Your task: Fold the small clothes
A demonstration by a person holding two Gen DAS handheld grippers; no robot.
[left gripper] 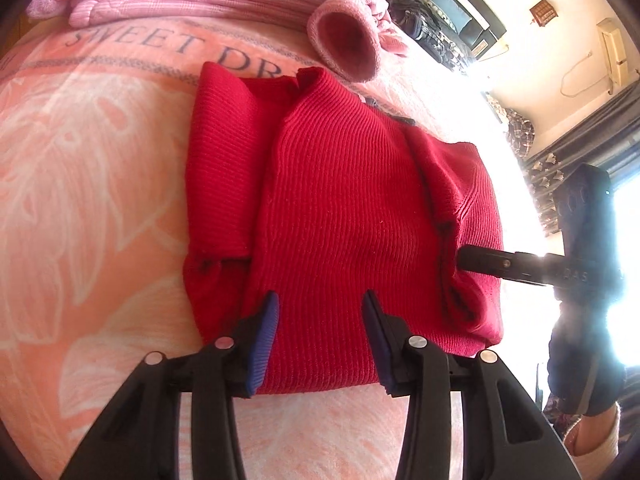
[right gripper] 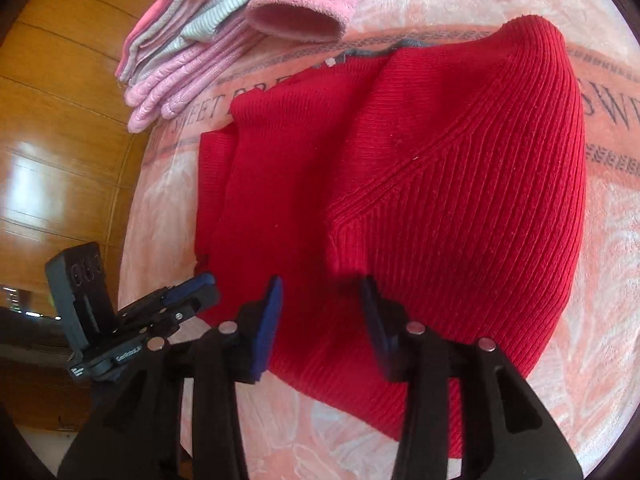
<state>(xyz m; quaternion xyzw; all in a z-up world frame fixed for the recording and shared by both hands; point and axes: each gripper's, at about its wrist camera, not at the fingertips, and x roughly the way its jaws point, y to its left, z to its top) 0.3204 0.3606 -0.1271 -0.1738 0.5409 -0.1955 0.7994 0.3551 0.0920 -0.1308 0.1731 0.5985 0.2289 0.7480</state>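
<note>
Two open grippers (left gripper: 320,336) (blue fingers (left gripper: 264,336)), red sweater (left gripper: 340,208)

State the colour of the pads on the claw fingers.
Blue, on black fingers; the pads show best in the left wrist view.

Pink "SWEET DREAMS" blanket (left gripper: 100,200), wooden wardrobe (right gripper: 60,120), patterned curtain (left gripper: 560,172) (by bright window), wall air-conditioner (left gripper: 614,52)

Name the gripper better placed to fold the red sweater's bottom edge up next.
Left, probably. The left gripper is open, straddling the near hem of the red sweater. The right gripper, also open, sits at its side edge.
</note>
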